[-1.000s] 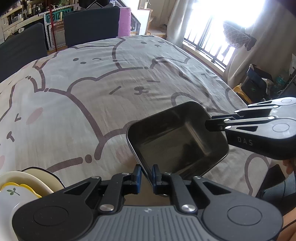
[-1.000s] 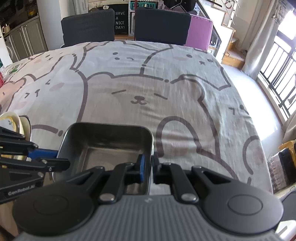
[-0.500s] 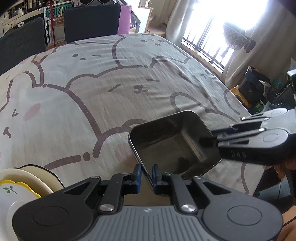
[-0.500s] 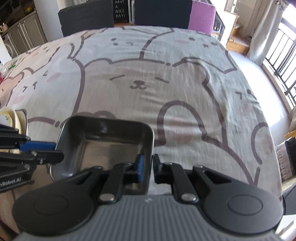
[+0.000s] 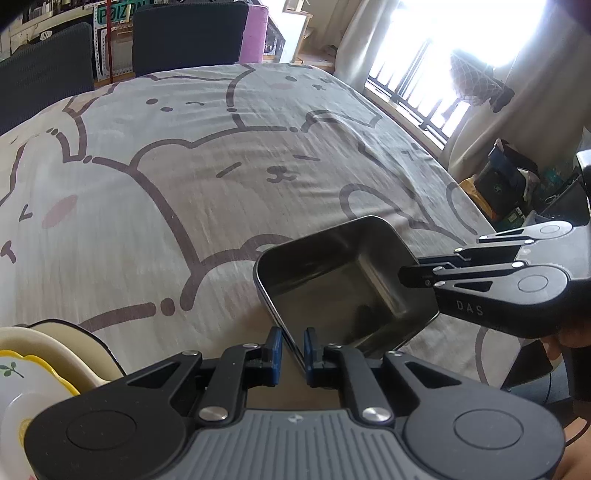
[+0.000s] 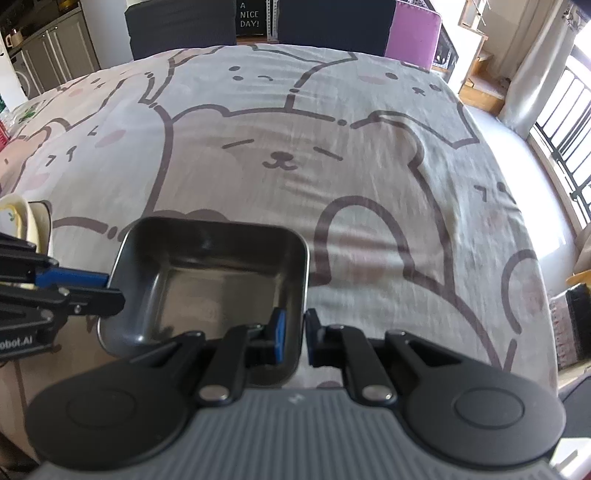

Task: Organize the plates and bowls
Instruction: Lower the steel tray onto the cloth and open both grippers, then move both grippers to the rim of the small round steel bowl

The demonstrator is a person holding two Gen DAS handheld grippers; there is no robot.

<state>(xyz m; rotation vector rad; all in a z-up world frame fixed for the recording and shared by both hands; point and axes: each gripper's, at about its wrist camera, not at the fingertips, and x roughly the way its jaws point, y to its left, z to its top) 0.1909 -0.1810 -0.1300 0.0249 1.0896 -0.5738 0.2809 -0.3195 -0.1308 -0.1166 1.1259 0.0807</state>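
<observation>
A square metal tray (image 5: 343,288) with rounded corners is held just above the bear-print tablecloth near the table's front edge. My left gripper (image 5: 293,347) is shut on its left rim. My right gripper (image 6: 294,334) is shut on its right rim; it also shows in the left wrist view (image 5: 410,273). The tray (image 6: 221,280) is empty and tilts a little. A stack of cream plates and a bowl (image 5: 40,365) with a yellow rim and leaf print sits to the left of the tray, also seen in the right wrist view (image 6: 18,218).
The bear-print tablecloth (image 6: 295,140) covers the whole table. Dark chairs (image 6: 332,22) and a purple chair (image 6: 413,33) stand at the far side. The table's right edge (image 5: 461,184) drops off toward a window and bags on the floor.
Both grippers have carried the tray a little lower and nearer the front edge of the table. Both grips stay the same.
</observation>
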